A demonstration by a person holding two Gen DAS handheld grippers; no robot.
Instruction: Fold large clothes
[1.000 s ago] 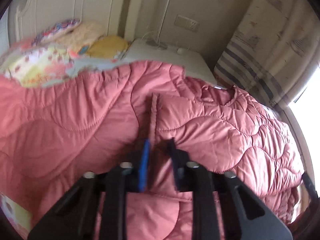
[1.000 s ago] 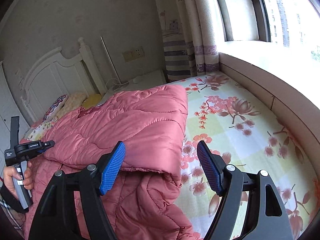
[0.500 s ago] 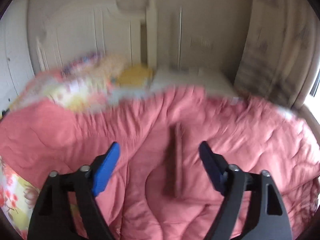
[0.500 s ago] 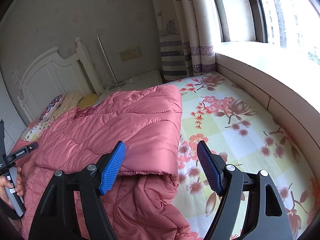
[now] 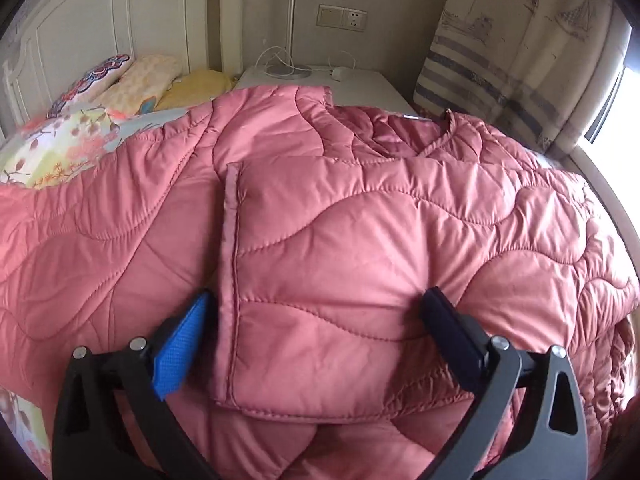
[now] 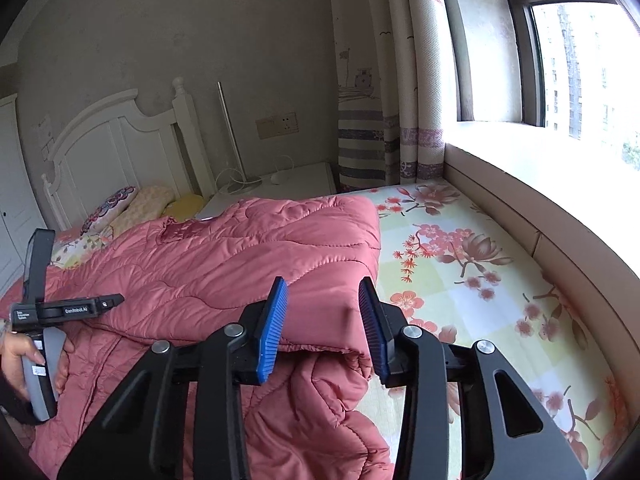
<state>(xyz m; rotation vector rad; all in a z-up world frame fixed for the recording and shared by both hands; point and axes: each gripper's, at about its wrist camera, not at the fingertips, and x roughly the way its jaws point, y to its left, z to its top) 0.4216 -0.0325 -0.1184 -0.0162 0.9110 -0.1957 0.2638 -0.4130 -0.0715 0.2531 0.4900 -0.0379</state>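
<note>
Left gripper (image 5: 316,332) released jacket (image 5: 360,240); right gripper (image 6: 324,320) jaws closing.

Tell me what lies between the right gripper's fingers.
In the right wrist view, the folded corner of the pink quilted coat sits between the closing fingers of the right gripper.

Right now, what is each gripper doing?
Left gripper: jaws opening wide, gripping nothing.
Right gripper: jaws closing around the pink quilted coat fold, not yet pressing it.
</note>
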